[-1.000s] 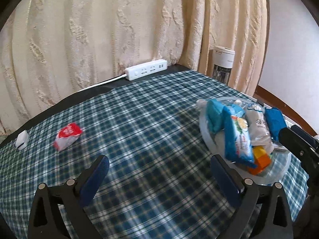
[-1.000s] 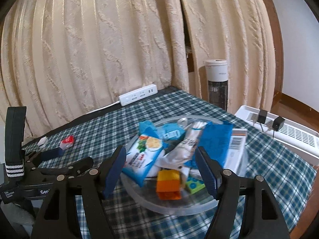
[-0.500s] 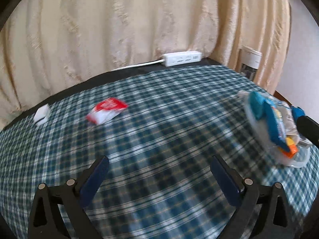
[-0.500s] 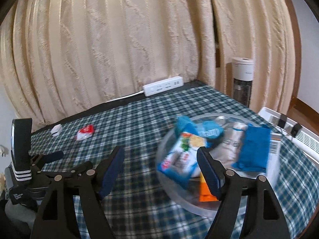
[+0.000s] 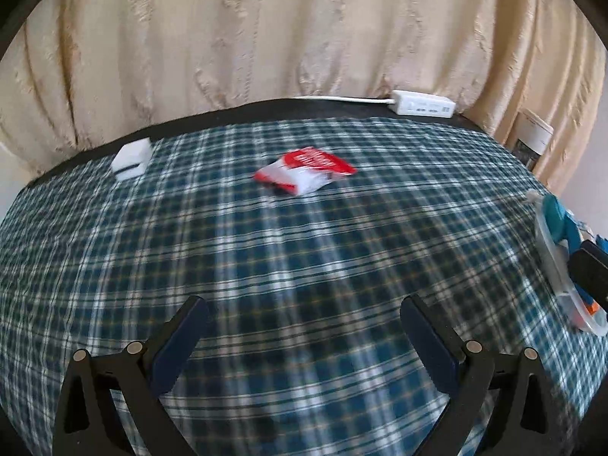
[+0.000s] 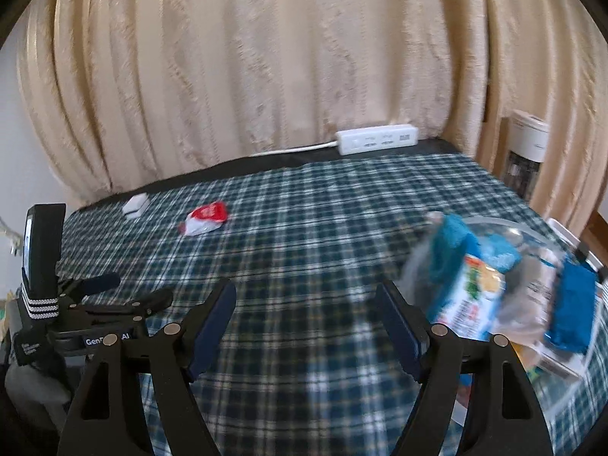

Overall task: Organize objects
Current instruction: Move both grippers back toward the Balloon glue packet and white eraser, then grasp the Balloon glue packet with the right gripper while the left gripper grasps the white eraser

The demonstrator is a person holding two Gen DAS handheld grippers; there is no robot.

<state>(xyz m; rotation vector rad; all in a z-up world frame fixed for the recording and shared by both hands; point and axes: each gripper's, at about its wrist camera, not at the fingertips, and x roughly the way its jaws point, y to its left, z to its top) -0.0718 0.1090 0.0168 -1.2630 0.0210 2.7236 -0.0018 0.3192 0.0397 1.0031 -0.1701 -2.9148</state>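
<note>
The left gripper (image 5: 304, 326) stands wide, nothing between its blue pads (image 5: 178, 345), over bare plaid cloth (image 5: 304, 258). Ahead of it, well apart, a red and white packet (image 5: 306, 170) lies flat on the cloth, with a small white box (image 5: 131, 159) off to its left at the cloth's far edge. A white power strip (image 5: 423, 103) lies along the dark table edge by the curtain (image 5: 266, 30).

The right gripper (image 6: 306, 315) is also wide and empty; its jaws have just been opening. Just beside its right finger sits a clear bowl (image 6: 539, 235) heaped with blue packets (image 6: 573, 311), blurred. The left gripper shows at the lower left of this view, the red packet beyond it. A white canister (image 6: 526, 152) stands behind the table's right corner.
</note>
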